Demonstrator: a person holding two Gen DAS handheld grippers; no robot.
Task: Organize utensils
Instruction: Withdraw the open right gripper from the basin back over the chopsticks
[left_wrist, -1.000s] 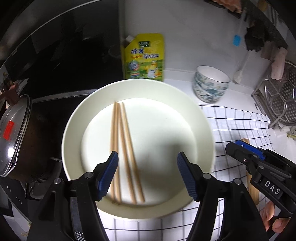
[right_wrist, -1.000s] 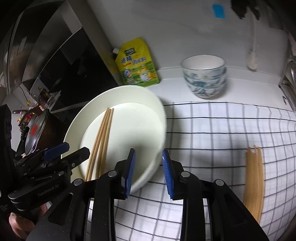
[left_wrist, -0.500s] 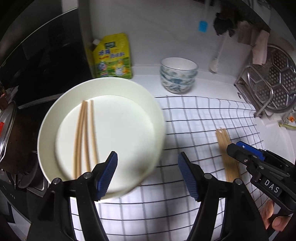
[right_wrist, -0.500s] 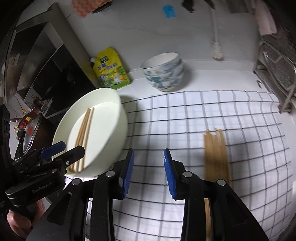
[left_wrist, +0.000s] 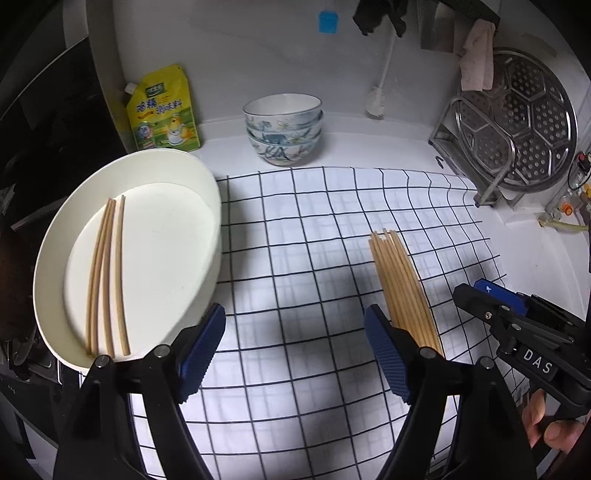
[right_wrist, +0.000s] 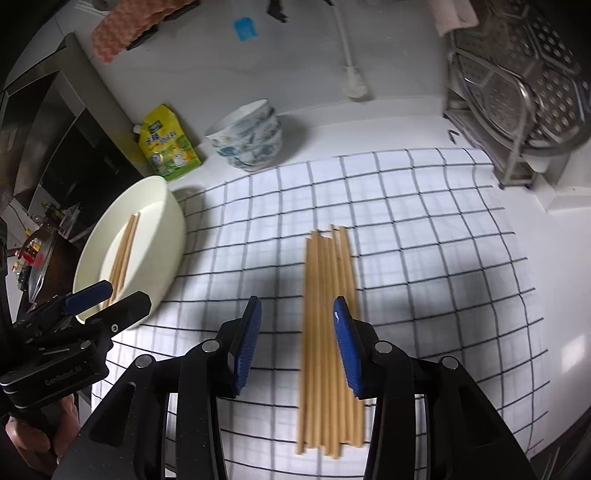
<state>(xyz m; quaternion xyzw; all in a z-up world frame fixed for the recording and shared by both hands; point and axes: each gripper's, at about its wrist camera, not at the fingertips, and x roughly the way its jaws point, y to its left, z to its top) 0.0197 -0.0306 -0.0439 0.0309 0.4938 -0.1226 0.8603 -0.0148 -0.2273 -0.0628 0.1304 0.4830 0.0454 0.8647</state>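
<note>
A bundle of several wooden chopsticks (right_wrist: 328, 317) lies on the checked cloth (right_wrist: 424, 236); it also shows in the left wrist view (left_wrist: 402, 288). Three chopsticks (left_wrist: 107, 273) lie in a cream plate (left_wrist: 192, 173) at the cloth's left edge, also in the right wrist view (right_wrist: 173, 218). My right gripper (right_wrist: 297, 343) is open and empty, its fingers over the near part of the bundle. My left gripper (left_wrist: 295, 354) is open and empty above the cloth, between plate and bundle.
Stacked patterned bowls (left_wrist: 282, 129) and a yellow refill pouch (left_wrist: 164, 110) stand by the back wall. A steel rack with a perforated steamer plate (left_wrist: 517, 122) is at the right. A dark stove with a lidded pot (right_wrist: 33, 258) lies left of the plate.
Both grippers have swung right, away from the plate toward the loose chopstick bundle. The right gripper has opened wider and now sits over the bundle.
</note>
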